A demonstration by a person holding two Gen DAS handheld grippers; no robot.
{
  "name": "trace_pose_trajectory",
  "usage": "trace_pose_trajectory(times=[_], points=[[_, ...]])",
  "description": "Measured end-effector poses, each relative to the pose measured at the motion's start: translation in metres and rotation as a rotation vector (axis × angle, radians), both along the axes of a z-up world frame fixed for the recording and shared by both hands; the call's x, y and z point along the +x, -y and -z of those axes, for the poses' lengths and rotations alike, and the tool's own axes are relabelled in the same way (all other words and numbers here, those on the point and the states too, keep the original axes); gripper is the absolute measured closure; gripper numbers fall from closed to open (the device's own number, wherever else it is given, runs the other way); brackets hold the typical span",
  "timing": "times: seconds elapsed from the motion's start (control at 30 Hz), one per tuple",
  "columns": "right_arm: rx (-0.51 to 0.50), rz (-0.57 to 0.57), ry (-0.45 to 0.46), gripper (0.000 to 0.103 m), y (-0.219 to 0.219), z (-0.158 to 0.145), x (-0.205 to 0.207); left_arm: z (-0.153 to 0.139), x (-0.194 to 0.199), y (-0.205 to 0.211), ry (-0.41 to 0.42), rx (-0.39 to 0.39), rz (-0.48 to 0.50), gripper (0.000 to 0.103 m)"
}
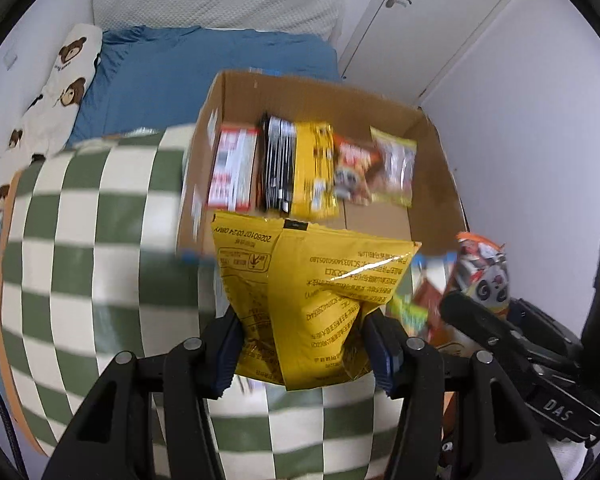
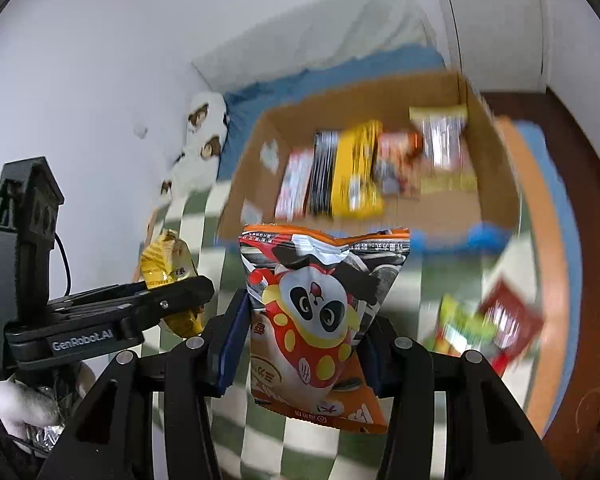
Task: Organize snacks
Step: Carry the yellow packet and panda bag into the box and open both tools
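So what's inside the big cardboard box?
The cardboard box holds a row of snack packs standing side by side: a red-and-white box, black packs, a yellow pack and more. Anything beneath them is hidden.

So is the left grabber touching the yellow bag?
Touching. In the left wrist view, the left gripper has both pads pressed into the yellow bag, pinching it so it crumples at the sides, held above the checkered blanket.

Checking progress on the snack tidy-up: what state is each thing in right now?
Left gripper: shut on yellow bag.
Right gripper: shut on panda bag.
Cardboard box: open, snack packs standing in a row inside.
Loose packets: lying on checked blanket.
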State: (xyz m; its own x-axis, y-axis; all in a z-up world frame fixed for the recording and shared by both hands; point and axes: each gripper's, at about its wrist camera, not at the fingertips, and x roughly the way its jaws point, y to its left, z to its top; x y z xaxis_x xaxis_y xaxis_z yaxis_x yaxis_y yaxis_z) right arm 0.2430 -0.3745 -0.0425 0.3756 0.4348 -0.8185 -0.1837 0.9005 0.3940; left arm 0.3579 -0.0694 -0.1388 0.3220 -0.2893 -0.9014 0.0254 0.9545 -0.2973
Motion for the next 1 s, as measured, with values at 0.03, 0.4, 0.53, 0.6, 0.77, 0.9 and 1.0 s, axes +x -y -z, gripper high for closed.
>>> trace_pose_trajectory(times=[0.03, 0.4, 0.53, 0.6, 0.77, 0.9, 1.0], points=[[-0.008, -0.001, 0.014, 0.052, 0.000, -0.005, 0.012, -0.001, 0.008, 0.000, -0.005, 0.000, -0.002, 0.051], [-0.080, -0.010, -0.018, 0.052, -0.013, 0.026, 0.129, 0.065, 0.115, -0.008, -0.171, 0.040, -0.030, 0.051], [-0.098, -0.017, -0.074, 0.052, -0.016, 0.060, 0.147, 0.098, 0.128, -0.009, -0.247, 0.046, -0.038, 0.051], [-0.101, -0.019, -0.095, 0.052, -0.016, 0.074, 0.152, 0.112, 0.130, -0.010, -0.276, 0.042, -0.044, 0.051], [-0.090, -0.015, -0.142, 0.052, -0.013, 0.103, 0.160, 0.130, 0.129, -0.009, -0.311, 0.048, -0.038, 0.051], [-0.090, -0.018, -0.164, 0.052, -0.011, 0.118, 0.164, 0.137, 0.127, -0.005, -0.322, 0.062, -0.026, 0.051], [-0.085, -0.021, -0.177, 0.052, -0.010, 0.126, 0.166, 0.142, 0.125, -0.005, -0.334, 0.064, -0.019, 0.051]])
